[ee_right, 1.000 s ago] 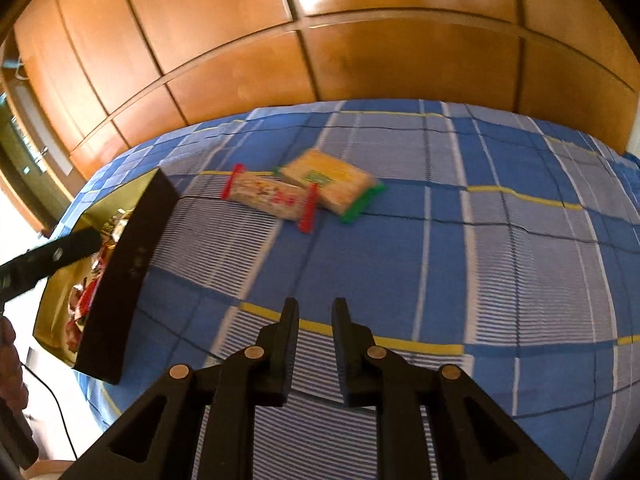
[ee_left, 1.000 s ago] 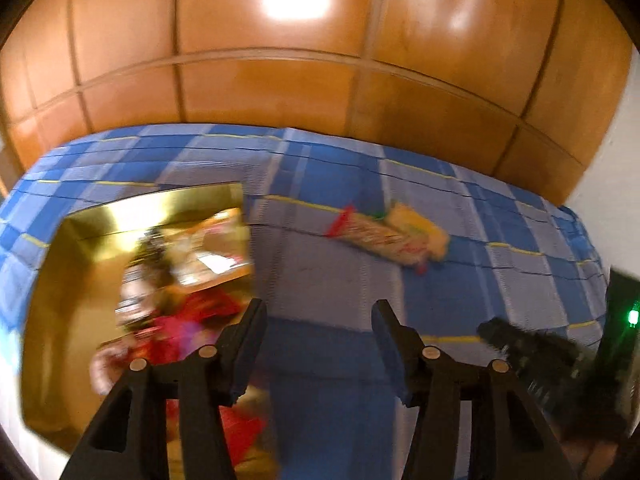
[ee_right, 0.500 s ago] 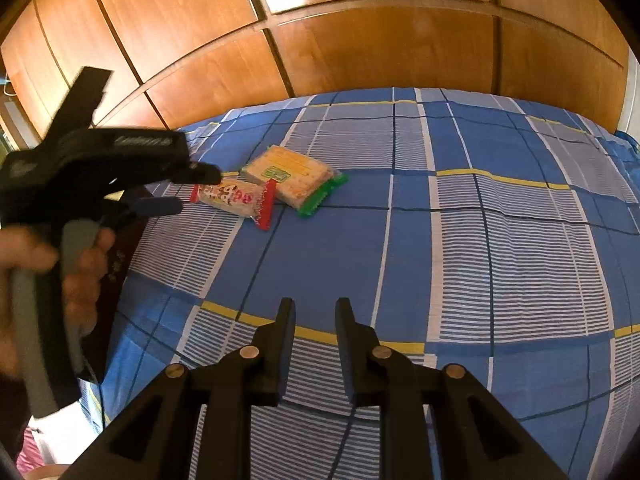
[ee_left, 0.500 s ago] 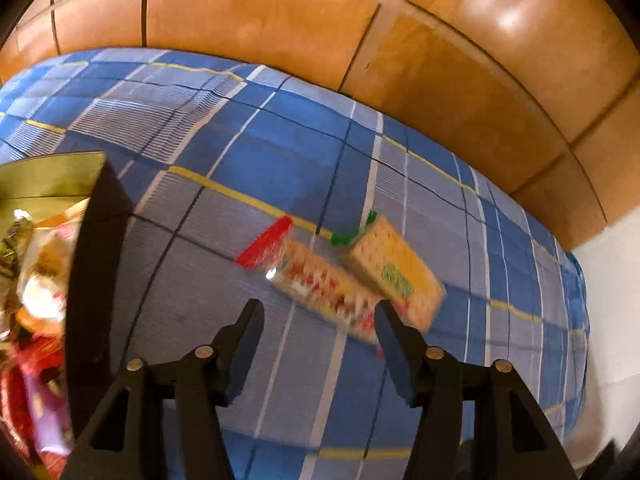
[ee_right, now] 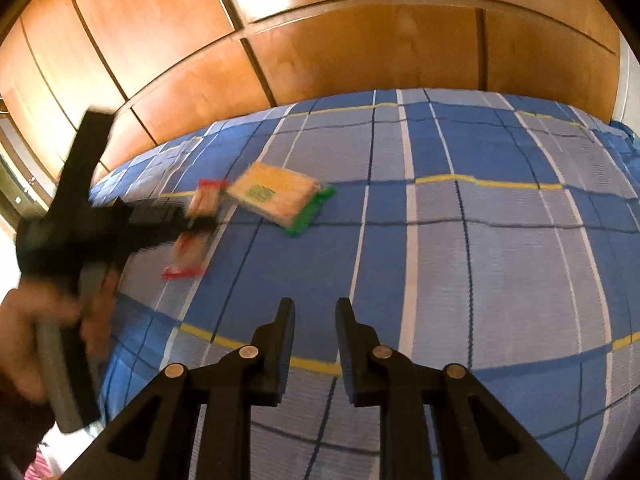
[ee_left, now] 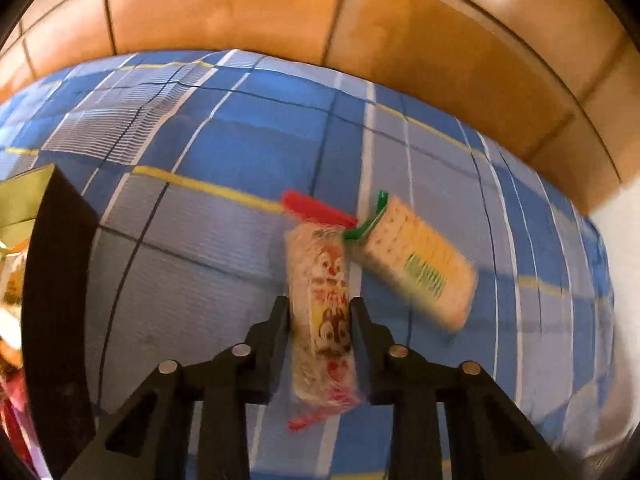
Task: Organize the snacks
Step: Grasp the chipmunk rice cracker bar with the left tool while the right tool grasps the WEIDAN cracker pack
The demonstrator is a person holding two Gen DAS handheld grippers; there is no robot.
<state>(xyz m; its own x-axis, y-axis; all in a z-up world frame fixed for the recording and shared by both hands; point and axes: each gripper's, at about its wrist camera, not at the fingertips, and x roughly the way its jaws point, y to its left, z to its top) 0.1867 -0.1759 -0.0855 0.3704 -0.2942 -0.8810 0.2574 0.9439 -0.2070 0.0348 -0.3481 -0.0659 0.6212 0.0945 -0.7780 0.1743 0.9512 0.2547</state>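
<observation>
The left gripper (ee_left: 319, 312) is closing on the red-ended snack pack (ee_left: 320, 312), green-ended cracker pack (ee_left: 420, 268) just right, dark box wall (ee_left: 60, 320) left; right gripper (ee_right: 315, 312) hovers narrow, empty.

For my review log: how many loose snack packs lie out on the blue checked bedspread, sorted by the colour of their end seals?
Red-sealed clear snack pack: 1
Green-sealed yellow cracker pack: 1
Total: 2

both grippers, left gripper (ee_left: 319, 312) and right gripper (ee_right: 315, 314), are matte black plastic with round silver screws, grey handle (ee_right: 54, 364) on the left one
</observation>
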